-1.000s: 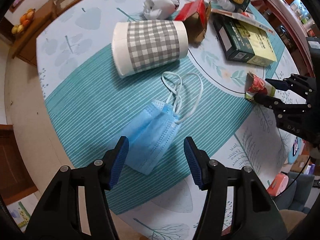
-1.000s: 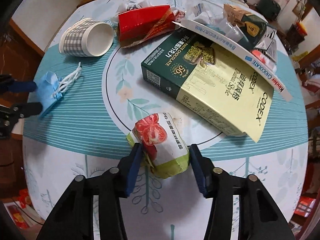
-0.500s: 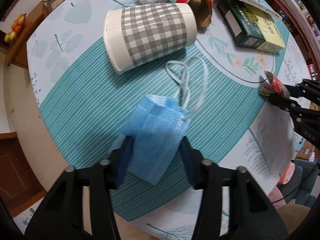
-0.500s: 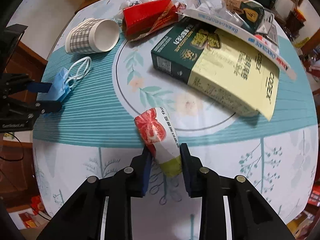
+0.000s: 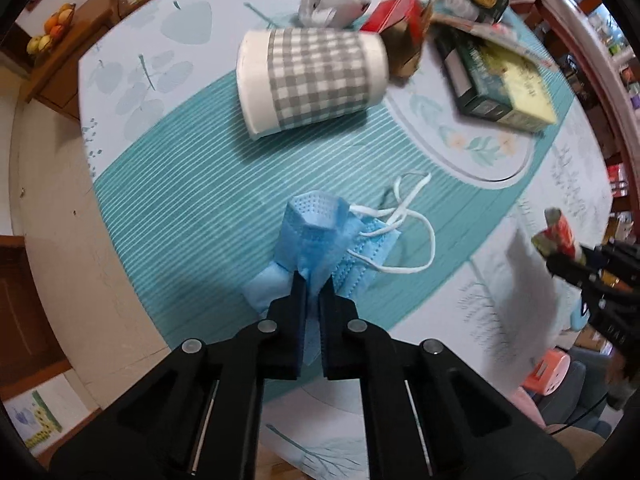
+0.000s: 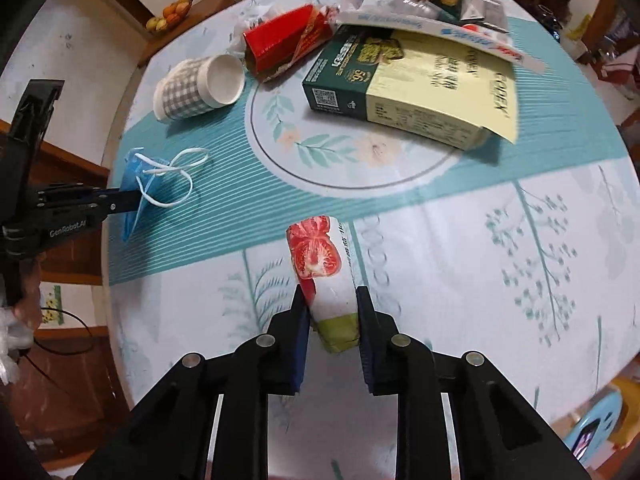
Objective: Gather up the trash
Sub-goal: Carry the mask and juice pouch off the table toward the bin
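Note:
A blue face mask point(image 5: 320, 232) with white ear loops hangs bunched between the pads of my left gripper point(image 5: 312, 280), which is shut on it just above the teal striped tablecloth. The right wrist view shows the same mask point(image 6: 134, 176) at the far left, pinched by the left gripper point(image 6: 120, 202). A squashed tomato-print packet point(image 6: 320, 256) sits between the fingers of my right gripper point(image 6: 330, 296). Its jaws are closing, with both pads pressed on the packet's sides, and the packet is held off the table. The left wrist view shows that packet point(image 5: 558, 232) at the right edge.
A grey checked paper cup point(image 5: 312, 80) lies on its side beyond the mask. Farther back lie a green and yellow box point(image 6: 408, 88), a red packet point(image 6: 284, 40), crumpled white paper point(image 5: 332, 0) and more wrappers. The round table's edge point(image 6: 108, 240) is close on the left.
The left jaws closed on the mask, which is now bunched and raised. The right jaws tightened on the tomato packet and carried it up and toward the table's near edge.

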### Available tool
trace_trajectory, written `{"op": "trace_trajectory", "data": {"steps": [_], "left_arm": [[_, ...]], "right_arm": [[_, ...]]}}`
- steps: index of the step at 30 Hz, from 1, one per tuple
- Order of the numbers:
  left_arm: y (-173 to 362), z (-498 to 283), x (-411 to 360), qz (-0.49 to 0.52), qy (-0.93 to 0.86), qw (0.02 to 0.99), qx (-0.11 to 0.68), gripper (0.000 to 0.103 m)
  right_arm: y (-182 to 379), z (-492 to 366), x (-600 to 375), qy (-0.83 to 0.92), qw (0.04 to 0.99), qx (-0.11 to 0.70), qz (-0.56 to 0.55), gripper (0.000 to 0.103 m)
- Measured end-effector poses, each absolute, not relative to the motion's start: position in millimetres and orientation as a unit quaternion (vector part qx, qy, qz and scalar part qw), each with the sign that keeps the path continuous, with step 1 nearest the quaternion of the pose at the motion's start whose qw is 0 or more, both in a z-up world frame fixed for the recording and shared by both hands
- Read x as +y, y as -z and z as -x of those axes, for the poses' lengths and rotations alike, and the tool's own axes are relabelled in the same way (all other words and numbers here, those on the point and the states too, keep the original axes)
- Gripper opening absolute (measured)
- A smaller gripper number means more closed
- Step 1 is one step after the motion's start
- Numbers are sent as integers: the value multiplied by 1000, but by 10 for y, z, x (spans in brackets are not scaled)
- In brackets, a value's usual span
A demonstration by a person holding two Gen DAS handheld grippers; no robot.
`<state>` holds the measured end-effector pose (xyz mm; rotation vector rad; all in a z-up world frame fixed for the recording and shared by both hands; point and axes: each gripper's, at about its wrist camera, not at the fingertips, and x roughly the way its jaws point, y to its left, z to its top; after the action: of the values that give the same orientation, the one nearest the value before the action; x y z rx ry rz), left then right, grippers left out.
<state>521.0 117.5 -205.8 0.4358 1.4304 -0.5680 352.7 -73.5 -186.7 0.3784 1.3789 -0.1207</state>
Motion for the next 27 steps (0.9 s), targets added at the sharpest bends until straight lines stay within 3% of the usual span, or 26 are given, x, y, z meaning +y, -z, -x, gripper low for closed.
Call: {"op": "trace_trajectory", "data": {"steps": [13,27], "left_arm": [[1256,-4007,791,-152,306,707,619,3],[1121,-2200,43,-150,271,721,620,3]], "right_arm": [[1021,-2457,-1094,71,787,591,-161,21],[1138,-1136,-1730,18,808,565,-166,21]]}}
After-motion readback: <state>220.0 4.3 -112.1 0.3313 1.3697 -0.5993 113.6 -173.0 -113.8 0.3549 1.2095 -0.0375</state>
